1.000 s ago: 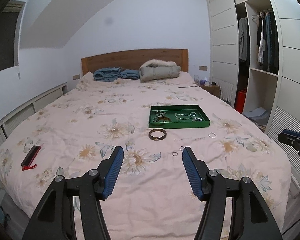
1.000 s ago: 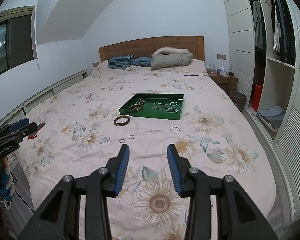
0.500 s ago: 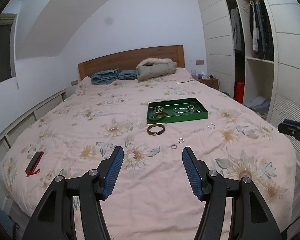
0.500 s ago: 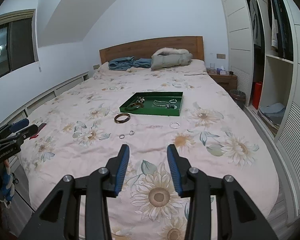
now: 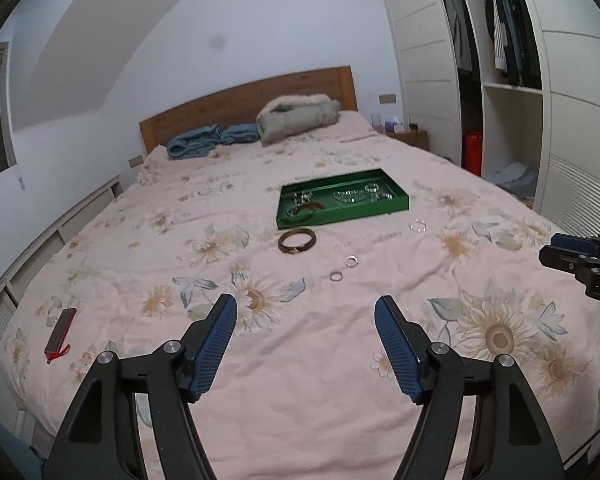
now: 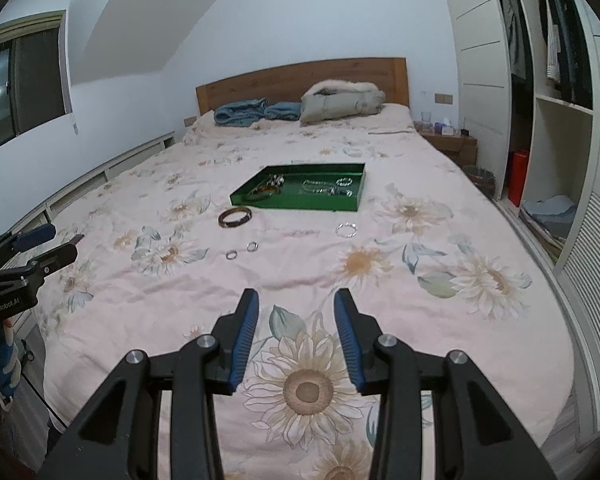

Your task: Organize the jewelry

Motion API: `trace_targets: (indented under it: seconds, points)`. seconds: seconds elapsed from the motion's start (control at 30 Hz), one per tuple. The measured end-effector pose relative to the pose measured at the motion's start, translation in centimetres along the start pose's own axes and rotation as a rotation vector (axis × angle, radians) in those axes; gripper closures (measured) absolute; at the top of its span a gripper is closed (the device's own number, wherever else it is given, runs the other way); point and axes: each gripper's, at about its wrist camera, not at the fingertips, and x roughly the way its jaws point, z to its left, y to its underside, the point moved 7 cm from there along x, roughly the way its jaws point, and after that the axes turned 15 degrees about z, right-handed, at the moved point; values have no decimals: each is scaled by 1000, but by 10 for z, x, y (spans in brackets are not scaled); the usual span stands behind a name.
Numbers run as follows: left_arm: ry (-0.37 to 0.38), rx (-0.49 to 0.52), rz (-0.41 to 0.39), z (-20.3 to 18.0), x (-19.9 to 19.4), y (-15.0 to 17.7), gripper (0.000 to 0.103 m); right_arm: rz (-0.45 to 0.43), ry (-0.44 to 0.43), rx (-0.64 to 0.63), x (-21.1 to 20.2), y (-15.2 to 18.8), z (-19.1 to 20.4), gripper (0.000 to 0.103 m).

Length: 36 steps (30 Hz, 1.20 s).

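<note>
- I have both grippers over the foot of the bed (image 5: 148, 216), neither one carrying anything: my left gripper (image 5: 305, 354) has its jaws apart and opening wider with only bedspread between them, and my right gripper (image 6: 296, 342) has its jaws parted by a narrower gap, also with nothing in it.
- The step I judge to be in hand is reaching for the loose pieces that lie outside the tray.
- From the left wrist view, the two small rings (image 5: 335, 276) lie close together at about 12 o'clock of the left gripper, with the brown bangle (image 5: 297, 241) beyond them toward 11 and a silver bracelet (image 5: 417, 225) off at 1.
- To do this well I would take the nearest ring first and come down steeply, so the fingertips (image 5: 224, 312) straddle it and pinch metal, not fabric; the soft quilt will likely give and let a ring sink or tip.
- The bangle probably needs a grip across its band.
- The green tray (image 6: 356, 200) sits mid-bed at 12 o'clock of the right gripper, beyond all the loose pieces.
- It already holds a second brown bangle (image 6: 265, 191) at its near left, a small dark cluster I cannot make out behind that, and silver chains and bracelets (image 6: 328, 188) toward its right.
</note>
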Motion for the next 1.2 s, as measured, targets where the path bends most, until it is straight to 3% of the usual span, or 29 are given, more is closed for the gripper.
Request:
trace_targets:
  seconds: [0.33,0.7,0.93,1.2]
  points:
    - [31,20,100,-3,56,-7,32,51,-22,-40,43,-8,0,66]
    - [184,91,175,-8,128,-24,33,90,-66,-116,88,-30,5,66]
    - [245,85,247,-10,187,-37,50,125,-95,-119,128,-43,5,66]
    - [291,87,291,-15,238,-53,55,167,-127,-152,180,-62,16,66]
